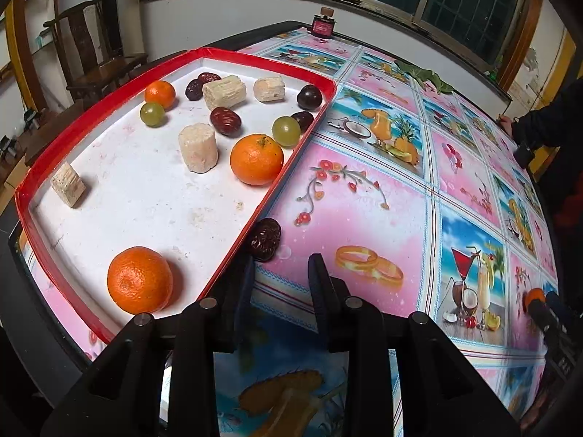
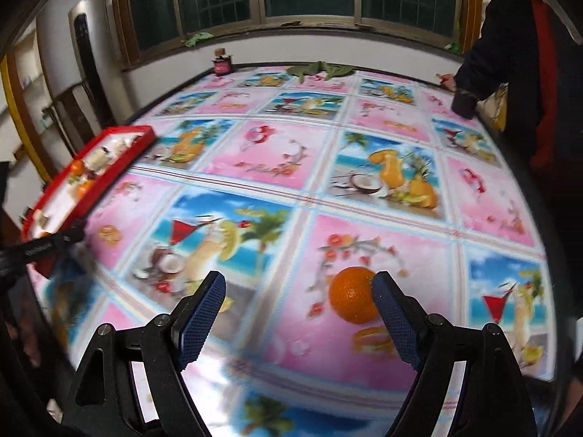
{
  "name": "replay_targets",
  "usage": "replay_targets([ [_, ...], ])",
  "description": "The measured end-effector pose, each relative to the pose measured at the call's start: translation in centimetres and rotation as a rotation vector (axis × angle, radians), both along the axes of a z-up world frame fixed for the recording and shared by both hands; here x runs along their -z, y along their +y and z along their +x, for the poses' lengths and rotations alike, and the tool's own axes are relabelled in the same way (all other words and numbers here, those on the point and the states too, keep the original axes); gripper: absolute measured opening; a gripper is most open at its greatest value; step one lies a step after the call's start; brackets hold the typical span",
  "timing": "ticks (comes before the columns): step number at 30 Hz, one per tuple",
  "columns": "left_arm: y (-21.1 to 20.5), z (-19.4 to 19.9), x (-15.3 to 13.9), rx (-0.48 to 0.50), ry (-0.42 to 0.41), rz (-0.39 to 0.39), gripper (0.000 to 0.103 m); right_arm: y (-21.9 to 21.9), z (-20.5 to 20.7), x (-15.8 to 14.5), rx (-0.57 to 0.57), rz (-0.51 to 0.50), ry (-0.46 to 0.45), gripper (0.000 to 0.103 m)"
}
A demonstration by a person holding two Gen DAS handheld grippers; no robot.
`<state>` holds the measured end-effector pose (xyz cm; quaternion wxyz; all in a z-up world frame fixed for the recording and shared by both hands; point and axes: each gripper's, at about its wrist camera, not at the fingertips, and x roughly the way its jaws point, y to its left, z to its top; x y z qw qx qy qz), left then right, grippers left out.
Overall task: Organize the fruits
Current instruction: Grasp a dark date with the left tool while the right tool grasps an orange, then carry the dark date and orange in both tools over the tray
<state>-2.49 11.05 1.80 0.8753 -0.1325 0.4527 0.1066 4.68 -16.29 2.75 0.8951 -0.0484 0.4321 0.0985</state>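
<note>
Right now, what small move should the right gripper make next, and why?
Probably shift the right gripper slightly to its right, then close. Its jaws are open, and the orange on the tablecloth sits against the right finger, not centred between the two.

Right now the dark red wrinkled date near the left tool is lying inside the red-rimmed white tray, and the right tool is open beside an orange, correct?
Not quite. The dark red wrinkled date lies outside the red-rimmed white tray, on the tablecloth against its wall, as the left wrist view shows. The right tool is open beside the orange.
</note>
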Motion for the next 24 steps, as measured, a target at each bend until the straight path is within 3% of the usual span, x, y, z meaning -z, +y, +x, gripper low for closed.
replay_targets([
  [5, 0.5, 0.1, -0.1, 0.002, -0.007, -0.015, 0.027, -1.6, 0.8, 0.2, 0.03, 0.009, 0.014, 0.082],
  [7, 0.1, 0.5, 0.0, 0.009, 0.0, 0.016, 0.027, -2.2, 1.4, 0.5, 0.038, 0.02, 0.025, 0.081],
  [12, -0.6, 1.8, 0.2, 0.035, 0.001, 0.069, 0.026, -2.8, 2.8, 2.0, 0.057, -0.006, 0.074, 0.037],
  [15, -0.3, 2.0, 0.1, 0.039, -0.001, 0.052, 0.026, -2.4, 2.9, 2.3, 0.048, -0.034, 0.067, 0.037],
  [17, -0.2, 2.0, 0.0, 0.038, -0.007, 0.045, 0.025, -1.8, 2.9, 1.7, 0.006, 0.006, 0.06, 0.036],
  [24, -0.4, 1.8, 0.0, 0.034, -0.011, 0.049, 0.025, 6.1, 3.6, -1.6, -0.285, 0.172, 0.05, 0.036],
])
